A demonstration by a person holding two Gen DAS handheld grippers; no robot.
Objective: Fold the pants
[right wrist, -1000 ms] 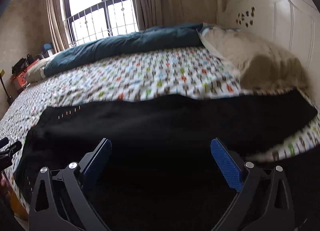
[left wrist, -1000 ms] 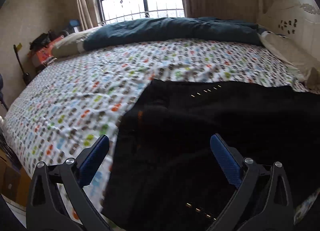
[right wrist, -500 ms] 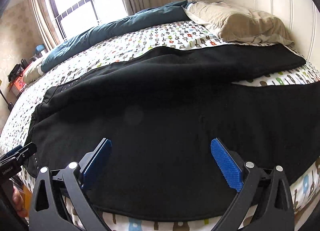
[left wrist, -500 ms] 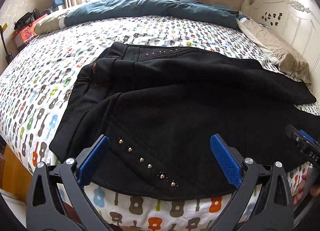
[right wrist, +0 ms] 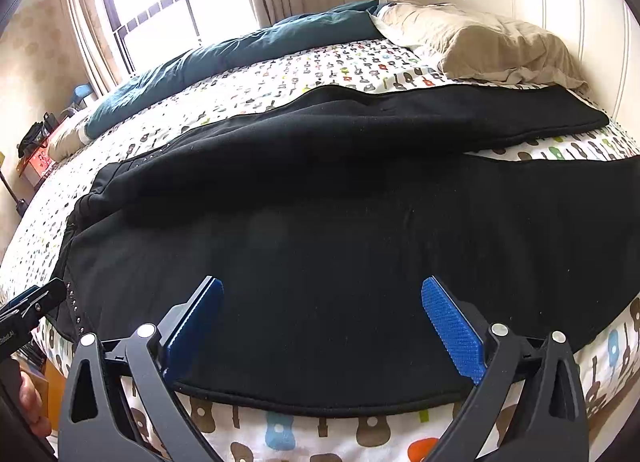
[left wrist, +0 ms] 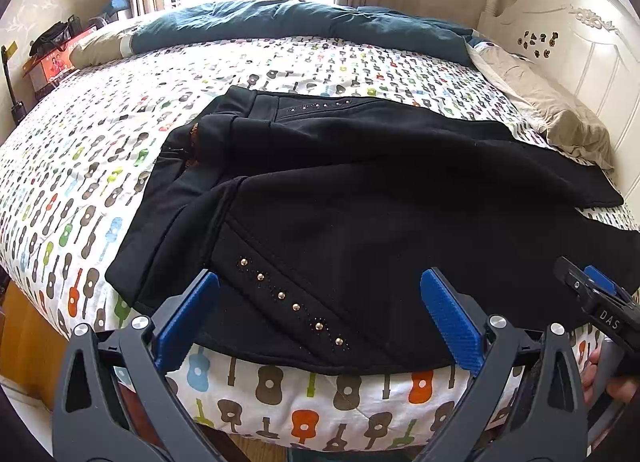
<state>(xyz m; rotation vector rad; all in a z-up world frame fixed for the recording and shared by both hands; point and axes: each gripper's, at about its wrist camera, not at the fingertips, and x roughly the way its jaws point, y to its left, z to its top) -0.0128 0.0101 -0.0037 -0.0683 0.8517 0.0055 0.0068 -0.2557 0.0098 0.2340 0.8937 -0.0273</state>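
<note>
Black soft thick-fabric pants (left wrist: 360, 198) along bed's (left wrist: 120, 110) near edge | limp, light; pinch near hem | left gripper (left wrist: 320, 314), right gripper (right wrist: 322, 318) spread, empty

Black pants (left wrist: 360, 190) spread across my bed (left wrist: 100, 166), studded pocket seam (left wrist: 290, 302) nearest me. My left gripper (left wrist: 320, 314) hovers at the bed's near edge, fingers (left wrist: 188, 318) wide apart, empty. My right gripper (left wrist: 596, 302) enters at right.
</note>
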